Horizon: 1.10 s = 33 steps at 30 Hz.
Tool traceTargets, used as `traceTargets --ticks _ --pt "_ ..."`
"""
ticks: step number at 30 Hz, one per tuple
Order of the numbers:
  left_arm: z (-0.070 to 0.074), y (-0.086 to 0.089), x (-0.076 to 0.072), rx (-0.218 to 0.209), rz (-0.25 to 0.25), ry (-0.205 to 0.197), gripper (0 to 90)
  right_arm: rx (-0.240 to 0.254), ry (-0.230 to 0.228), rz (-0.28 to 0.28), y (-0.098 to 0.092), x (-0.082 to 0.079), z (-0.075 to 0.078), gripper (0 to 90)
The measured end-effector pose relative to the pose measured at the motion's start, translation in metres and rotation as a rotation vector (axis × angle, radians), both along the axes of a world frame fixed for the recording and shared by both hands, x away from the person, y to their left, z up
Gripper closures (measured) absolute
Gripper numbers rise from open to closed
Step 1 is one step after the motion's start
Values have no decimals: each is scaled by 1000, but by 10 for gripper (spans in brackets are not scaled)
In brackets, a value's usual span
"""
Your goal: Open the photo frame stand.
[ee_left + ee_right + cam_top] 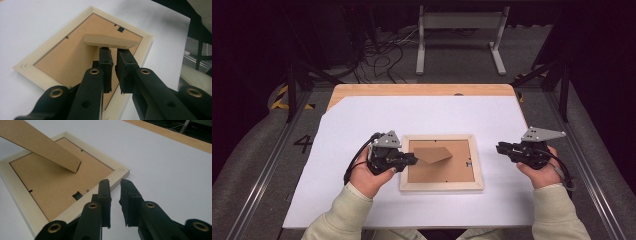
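A pale wooden picture frame lies face down on the white sheet, brown backing board up. Its cardboard easel stand is lifted off the backing and slants upward. My left gripper reaches in over the frame's left rail. In the left gripper view its tips sit just under the raised stand, with a narrow gap and nothing between the jaws. My right gripper hovers right of the frame, apart from it. In the right gripper view the jaws point at the frame's corner, slightly apart and empty.
The white sheet covers most of a wooden table. Past the far edge stand a white metal leg frame and loose cables on the floor. Bare sheet surrounds the picture frame on every side.
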<state>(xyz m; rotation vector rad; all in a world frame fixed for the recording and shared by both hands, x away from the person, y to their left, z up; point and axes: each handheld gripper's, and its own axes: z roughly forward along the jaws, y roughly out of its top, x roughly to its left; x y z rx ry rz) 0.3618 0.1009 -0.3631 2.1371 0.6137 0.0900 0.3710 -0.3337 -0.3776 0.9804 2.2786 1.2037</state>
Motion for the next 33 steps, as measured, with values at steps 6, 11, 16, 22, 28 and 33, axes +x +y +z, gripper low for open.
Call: traceTargets --ticks 6,11,16,22,28,33 --pt "3 7 -7 43 13 -21 771 7 -5 -6 -2 -1 1 785" --pt "7 15 -10 48 38 -22 721 3 -3 -3 -2 0 1 783" --pt "15 20 -11 26 65 -11 633 5 -3 -1 -2 0 1 782" --pt "18 22 -8 -71 102 65 549 1 2 2 0 1 0 779" --pt "15 22 2 -113 125 123 502 -1 3 2 0 1 0 776" --pt "10 21 12 -115 155 190 473 -3 4 1 1 1 -1 776"
